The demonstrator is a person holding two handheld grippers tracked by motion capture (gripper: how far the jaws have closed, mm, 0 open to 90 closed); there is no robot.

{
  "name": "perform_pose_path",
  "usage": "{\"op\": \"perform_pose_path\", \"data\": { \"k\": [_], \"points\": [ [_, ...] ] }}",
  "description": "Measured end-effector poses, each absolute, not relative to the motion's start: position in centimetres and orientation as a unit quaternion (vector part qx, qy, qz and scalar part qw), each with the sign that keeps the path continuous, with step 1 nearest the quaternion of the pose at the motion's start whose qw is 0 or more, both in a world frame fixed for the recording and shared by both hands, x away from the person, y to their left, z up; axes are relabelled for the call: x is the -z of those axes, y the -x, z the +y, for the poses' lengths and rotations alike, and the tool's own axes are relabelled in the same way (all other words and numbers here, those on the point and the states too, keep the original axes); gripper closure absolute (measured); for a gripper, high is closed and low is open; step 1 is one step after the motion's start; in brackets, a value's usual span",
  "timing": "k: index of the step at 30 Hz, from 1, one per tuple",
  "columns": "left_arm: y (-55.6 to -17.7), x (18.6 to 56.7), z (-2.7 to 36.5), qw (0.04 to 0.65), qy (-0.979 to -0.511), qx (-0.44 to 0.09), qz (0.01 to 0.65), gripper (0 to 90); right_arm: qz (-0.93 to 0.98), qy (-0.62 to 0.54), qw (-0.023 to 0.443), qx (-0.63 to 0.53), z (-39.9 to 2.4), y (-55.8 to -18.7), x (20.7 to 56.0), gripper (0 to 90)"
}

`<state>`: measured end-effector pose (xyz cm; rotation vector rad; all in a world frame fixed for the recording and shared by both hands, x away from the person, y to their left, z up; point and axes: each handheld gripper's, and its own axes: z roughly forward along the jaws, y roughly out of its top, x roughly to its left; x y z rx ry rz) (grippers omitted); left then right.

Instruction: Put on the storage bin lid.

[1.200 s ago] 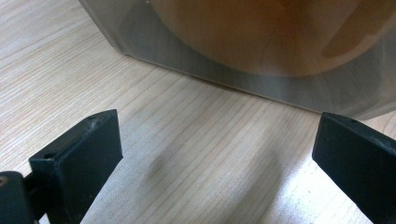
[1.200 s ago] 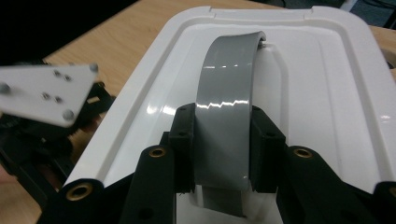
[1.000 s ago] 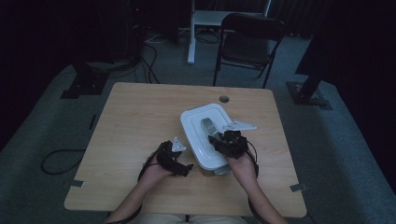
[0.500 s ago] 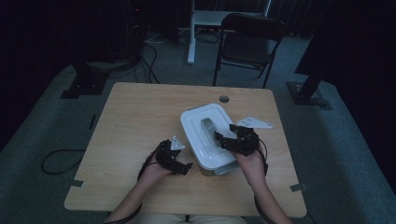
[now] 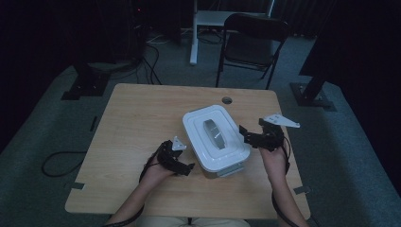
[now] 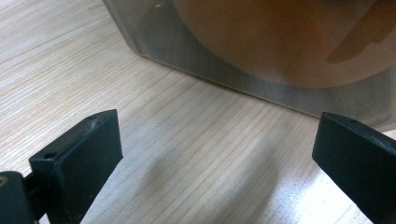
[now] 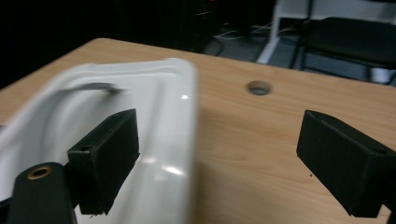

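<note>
A white lidded container [image 5: 215, 139] with a grey handle [image 5: 213, 132] on its lid stands in the middle of the wooden table [image 5: 137, 118]. My left gripper [image 5: 186, 163] rests on the table at the container's left side. It is open, with bare wood between the jaws [image 6: 219, 140] and the container's translucent wall [image 6: 261, 70] just ahead. My right gripper [image 5: 246, 135] hovers off the container's right edge. Its jaws have just been opening and stand wide [image 7: 222, 140] with nothing gripped. The lid's rim [image 7: 177, 121] lies beside its left jaw.
A round cable hole [image 5: 227, 100] sits in the table behind the container. A black folding chair [image 5: 253, 38] and a white desk leg [image 5: 194, 33] stand beyond the far edge. Cables lie on the dark floor to the left [image 5: 61, 161].
My right gripper has drawn off the lid to the right and its jaws have spread wide. The left gripper and the container have stayed put.
</note>
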<state>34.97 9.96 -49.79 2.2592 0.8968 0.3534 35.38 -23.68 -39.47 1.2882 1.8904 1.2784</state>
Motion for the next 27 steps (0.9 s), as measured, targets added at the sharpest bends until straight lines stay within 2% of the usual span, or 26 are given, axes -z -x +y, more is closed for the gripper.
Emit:
{"op": "perform_pose_path", "data": {
  "k": [8, 13, 22, 27],
  "points": [
    [-35.6, 49.8, 10.3, 0.342, -0.858, -0.141, 0.357, 2.2, 0.690, -0.518, 0.281, -0.420, -27.0, -37.7, 42.5, 12.6],
    [-36.1, 49.7, 10.4, 0.346, -0.854, -0.144, 0.362, 2.2, 0.684, -0.538, 0.271, -0.413, -28.2, -38.4, 45.6, 12.6],
    [-37.1, 49.7, 10.3, 0.346, -0.849, -0.144, 0.372, 2.2, 0.706, -0.530, 0.235, -0.407, -26.9, -39.1, 49.5, 12.6],
    [-37.7, 49.3, 10.2, 0.348, -0.848, -0.148, 0.372, 2.2, 0.718, -0.517, 0.228, -0.407, -25.7, -39.0, 50.2, 12.2]
  ]
}}
